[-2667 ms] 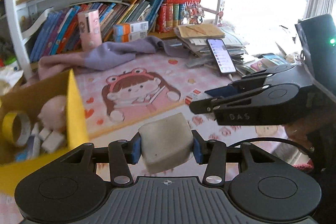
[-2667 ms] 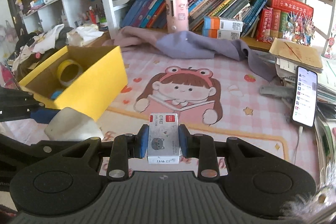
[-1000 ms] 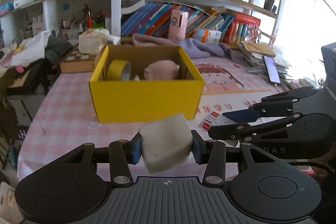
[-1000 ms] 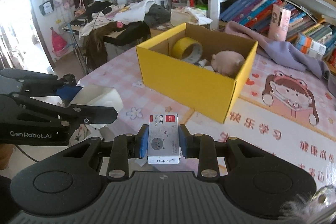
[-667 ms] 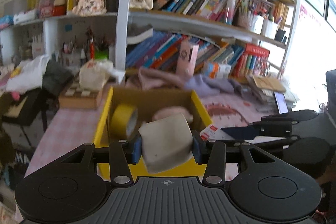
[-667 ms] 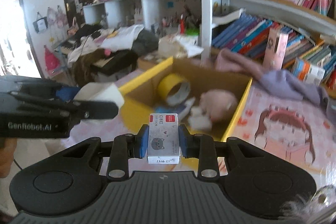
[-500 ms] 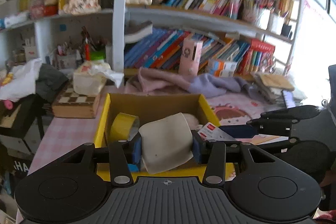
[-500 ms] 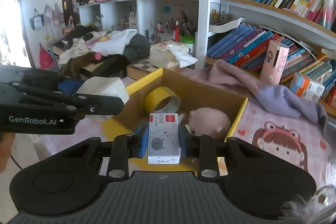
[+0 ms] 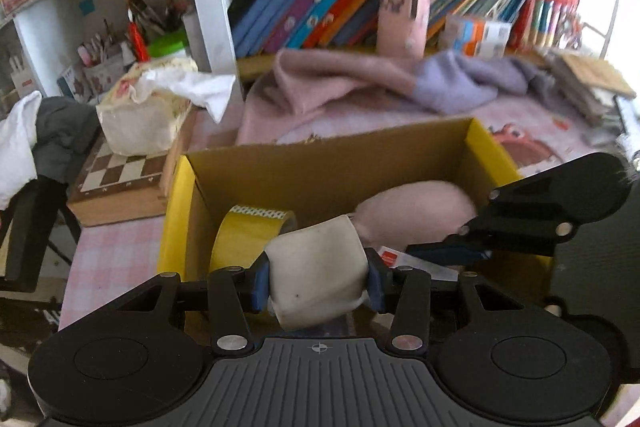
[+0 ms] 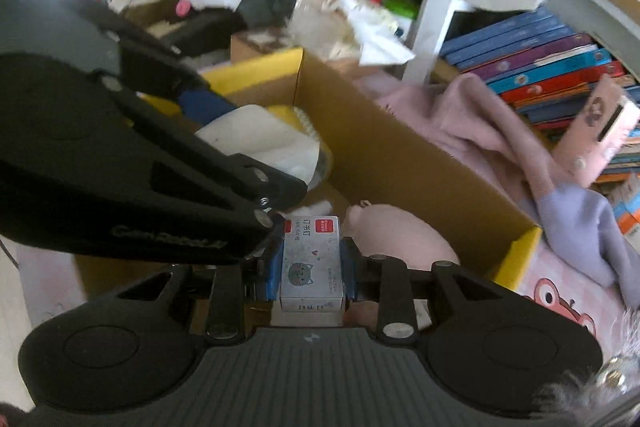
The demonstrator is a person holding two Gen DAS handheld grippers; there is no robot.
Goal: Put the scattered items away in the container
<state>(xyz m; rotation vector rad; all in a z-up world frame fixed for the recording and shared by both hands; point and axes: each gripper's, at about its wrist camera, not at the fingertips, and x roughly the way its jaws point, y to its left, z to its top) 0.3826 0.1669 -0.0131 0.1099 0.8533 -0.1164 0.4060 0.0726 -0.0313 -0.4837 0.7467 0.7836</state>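
My left gripper (image 9: 318, 281) clamps a white sponge block (image 9: 318, 285); my right gripper (image 10: 311, 267) clamps a small staple box (image 10: 311, 263). Both hang over the open yellow box (image 9: 178, 203), crowding each other. Inside lie a tape roll (image 9: 240, 235) and pink plush (image 9: 416, 215); a scarf (image 9: 360, 87) is heaped behind.

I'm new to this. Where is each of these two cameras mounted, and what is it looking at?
Left wrist view: sits on the left gripper, looking down along its fingers into the yellow box; they hold a white block, and the right gripper reaches in from the right.
Right wrist view: sits on the right gripper, facing the same box from another angle; its fingers clamp a small staple box, and the left gripper crosses at left.
Shared: box, yellow tape roll, pink plush toy, both held items.
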